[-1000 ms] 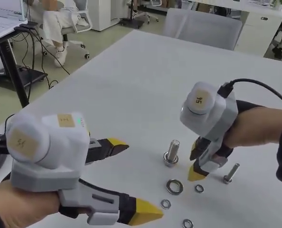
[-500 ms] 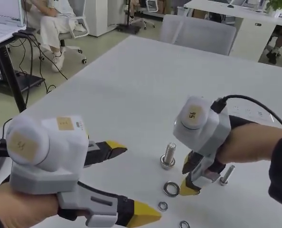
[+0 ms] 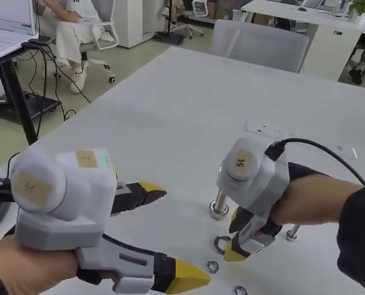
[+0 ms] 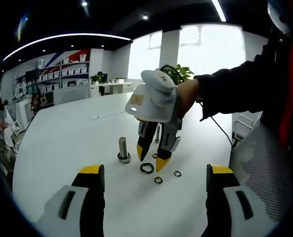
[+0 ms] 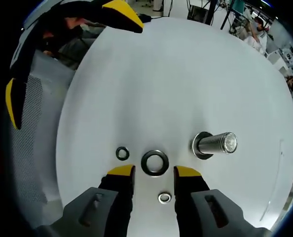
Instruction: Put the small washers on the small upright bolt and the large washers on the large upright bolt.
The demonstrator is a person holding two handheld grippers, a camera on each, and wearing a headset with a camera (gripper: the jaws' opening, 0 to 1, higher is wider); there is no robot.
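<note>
Between right gripper (image 5: 154,171) jaws, open and empty: large washer (image 5: 155,163), flat on bench (image 5: 186,74), just past tips. Small washer (image 5: 122,153) at 10 o'clock of it, second small washer (image 5: 164,198) at 6, large bolt (image 5: 213,144) upright at 2. Left gripper (image 4: 155,170) jaws wide apart, holding nothing. Step, likely: picking large washer. Next calls for closing, lifting, threading over bolt. White bench; office chairs (image 3: 259,40) beyond.

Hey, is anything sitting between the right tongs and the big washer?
Nothing visible. The large washer lies just ahead of the tips of the open right tongs. One small washer sits farther back between the jaws, off that path.
</note>
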